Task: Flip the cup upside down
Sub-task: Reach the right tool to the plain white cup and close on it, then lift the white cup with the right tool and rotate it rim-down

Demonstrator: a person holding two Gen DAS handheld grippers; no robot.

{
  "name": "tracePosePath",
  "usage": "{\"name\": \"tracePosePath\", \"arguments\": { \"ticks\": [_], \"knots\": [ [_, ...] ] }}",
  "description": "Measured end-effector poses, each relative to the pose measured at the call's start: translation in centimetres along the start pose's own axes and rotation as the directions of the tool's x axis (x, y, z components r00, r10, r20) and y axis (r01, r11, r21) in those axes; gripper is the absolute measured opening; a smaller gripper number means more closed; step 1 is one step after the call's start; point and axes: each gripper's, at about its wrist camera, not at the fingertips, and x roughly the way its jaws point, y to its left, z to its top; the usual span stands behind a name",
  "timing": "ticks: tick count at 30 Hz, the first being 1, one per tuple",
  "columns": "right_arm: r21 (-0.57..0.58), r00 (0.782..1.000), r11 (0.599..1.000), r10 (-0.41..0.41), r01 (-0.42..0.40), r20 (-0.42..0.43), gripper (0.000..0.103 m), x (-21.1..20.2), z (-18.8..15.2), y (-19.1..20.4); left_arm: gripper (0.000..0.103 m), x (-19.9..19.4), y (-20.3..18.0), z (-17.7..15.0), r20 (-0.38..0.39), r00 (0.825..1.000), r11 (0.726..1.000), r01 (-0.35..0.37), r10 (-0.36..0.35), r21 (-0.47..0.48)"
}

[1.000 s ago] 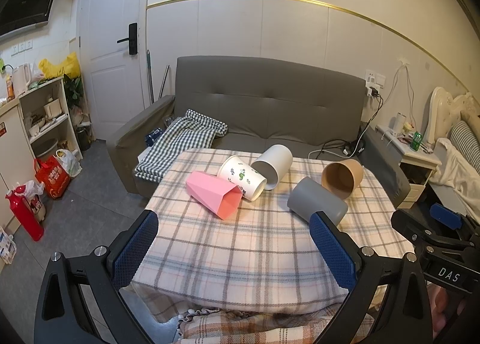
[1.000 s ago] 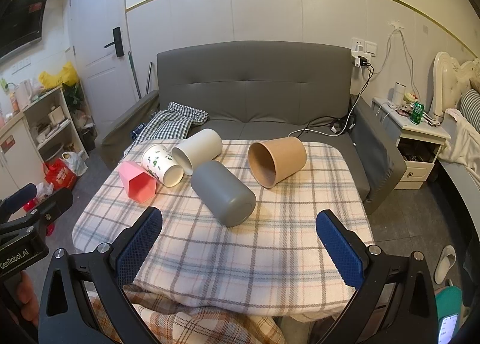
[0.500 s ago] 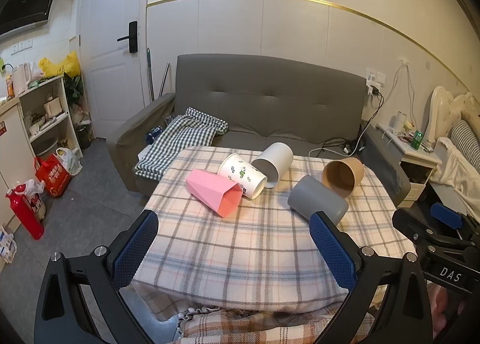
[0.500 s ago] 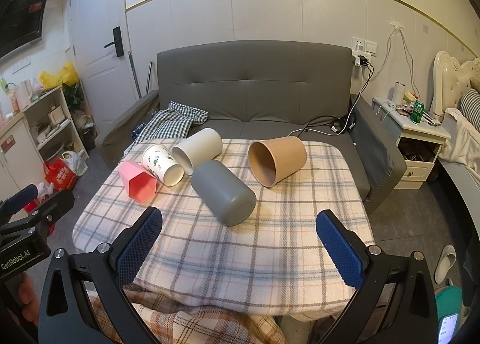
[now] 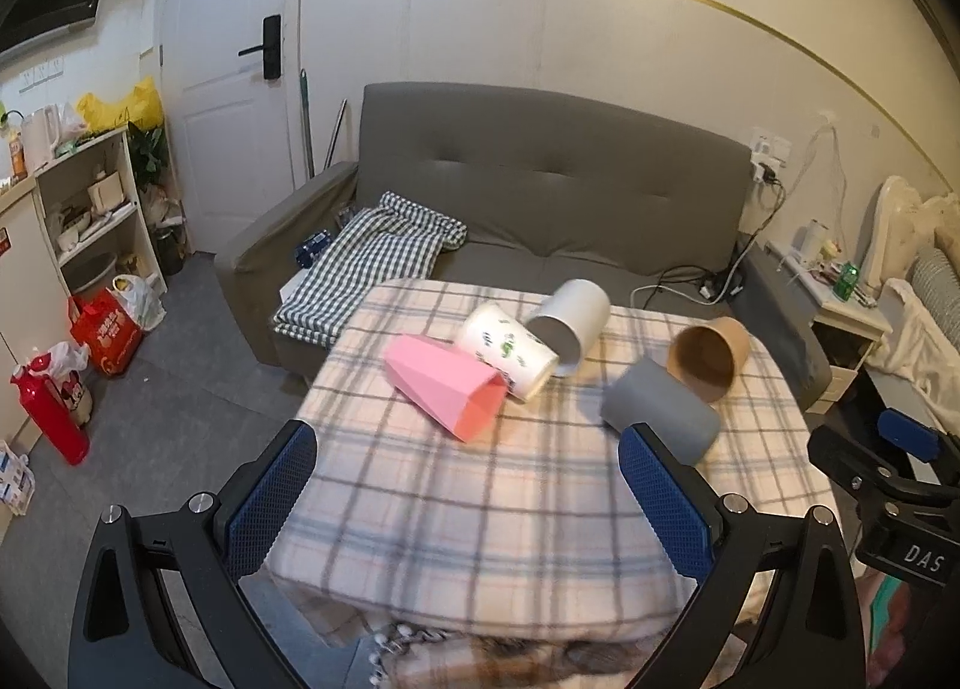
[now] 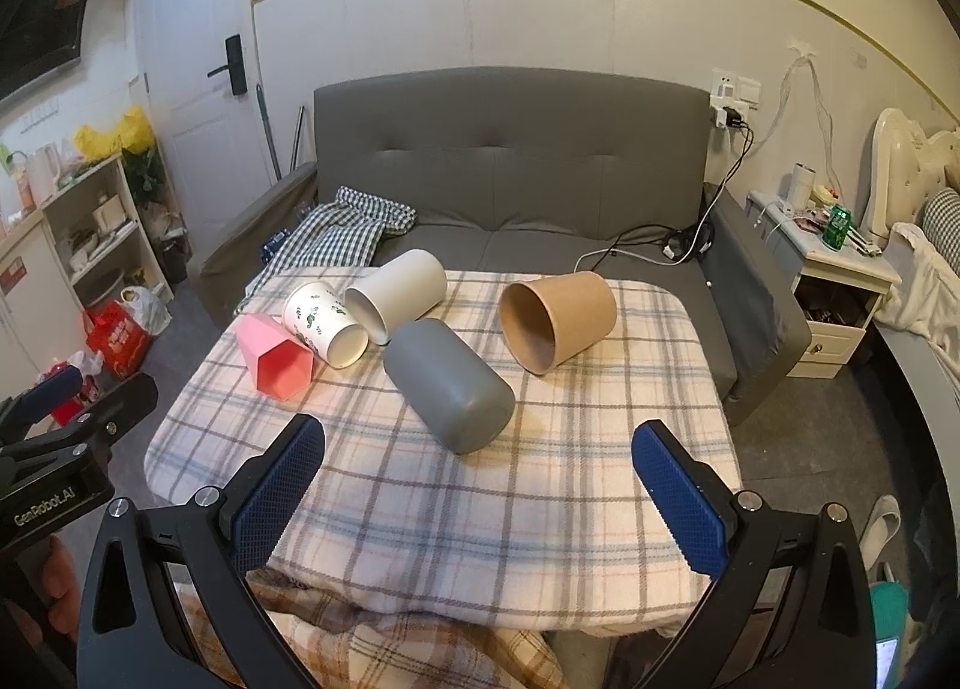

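Five cups lie on their sides on a small table (image 6: pixel 420 521) covered with a plaid cloth, a grey sofa (image 6: pixel 510 161) behind it; none has been turned over yet; from left to right we see a pink cup (image 6: pixel 273 356) with flat faceted sides, a white cup with green print (image 6: pixel 324 324), a plain white cup (image 6: pixel 399 293), a grey cup (image 6: pixel 447 386) and a brown paper cup (image 6: pixel 558 320); the printed cup touches the pink cup and the plain white cup, while the brown one lies apart on the right

We hold the left gripper (image 5: pixel 468 500) and the right gripper (image 6: pixel 480 494) back over the near edge of the table; both stand spread wide with nothing between their blue pads, and neither touches a cup

The grey cup is nearest, its closed bottom pointing toward us and its mouth facing away; we judge it the easiest first target, though the task names no particular cup

To do this well we would close on the cup across its middle, not the rim, so the thin wall does not buckle; lift it clear of the cloth before rotating, since a round cup may roll and the cloth may drag; then set the mouth flat on the table before letting go, well clear of its neighbours
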Motion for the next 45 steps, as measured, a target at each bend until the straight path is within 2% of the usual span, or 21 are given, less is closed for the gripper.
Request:
{"name": "tracePosePath", "arguments": {
  "ticks": [6, 10, 16, 20, 26, 28, 34, 38, 42, 45],
  "knots": [
    [-0.012, 0.997, 1.000, 0.015, -0.016, -0.069, 0.103, 3.6, 3.9, 2.2, 0.103, 3.8, 2.4, 2.9, -0.032, 0.998, 0.999, -0.046, 0.046, 0.010],
    [-0.013, 0.992, 0.999, 0.028, -0.030, -0.125, 0.103, 7.5, 7.0, 4.2, 0.103, 7.5, 4.7, 4.7, -0.069, 0.995, 0.997, -0.068, 0.066, -0.023],
    [0.058, 0.963, 0.998, 0.044, -0.029, -0.268, 0.103, 16.0, 11.0, 6.4, 0.103, 12.5, 7.6, 7.1, -0.110, 0.990, 0.992, -0.101, 0.092, -0.080],
    [0.078, 0.946, 0.997, 0.031, -0.007, -0.323, 0.103, 20.8, 12.5, 7.4, 0.103, 15.3, 8.7, 8.2, -0.126, 0.987, 0.989, -0.112, 0.098, -0.102],
    [0.115, 0.912, 0.993, 0.020, 0.029, -0.409, 0.103, 27.0, 13.3, 7.8, 0.103, 18.9, 9.5, 8.9, -0.158, 0.982, 0.986, -0.119, 0.101, -0.115],
    [0.131, 0.894, 0.990, 0.023, 0.041, -0.448, 0.103, 29.0, 13.2, 7.8, 0.103, 19.7, 9.4, 8.9, -0.167, 0.981, 0.987, -0.117, 0.097, -0.112],
    [0.174, 0.853, 0.983, 0.046, 0.053, -0.520, 0.100, 32.6, 12.2, 7.3, 0.103, 21.2, 8.9, 9.0, -0.182, 0.979, 0.989, -0.108, 0.089, -0.102],
    [0.205, 0.823, 0.978, 0.088, 0.034, -0.561, 0.091, 34.3, 11.3, 7.0, 0.103, 21.5, 8.3, 9.0, -0.190, 0.977, 0.990, -0.110, 0.092, -0.088],
    [0.232, 0.823, 0.973, 0.131, 0.001, -0.552, 0.087, 34.2, 11.3, 6.3, 0.103, 20.7, 7.8, 9.3, -0.185, 0.978, 0.990, -0.117, 0.100, -0.083],
    [0.214, 0.855, 0.977, 0.113, -0.003, -0.507, 0.080, 32.4, 11.9, 6.0, 0.103, 19.4, 7.4, 9.9, -0.171, 0.980, 0.990, -0.118, 0.103, -0.082]
  ]
}}
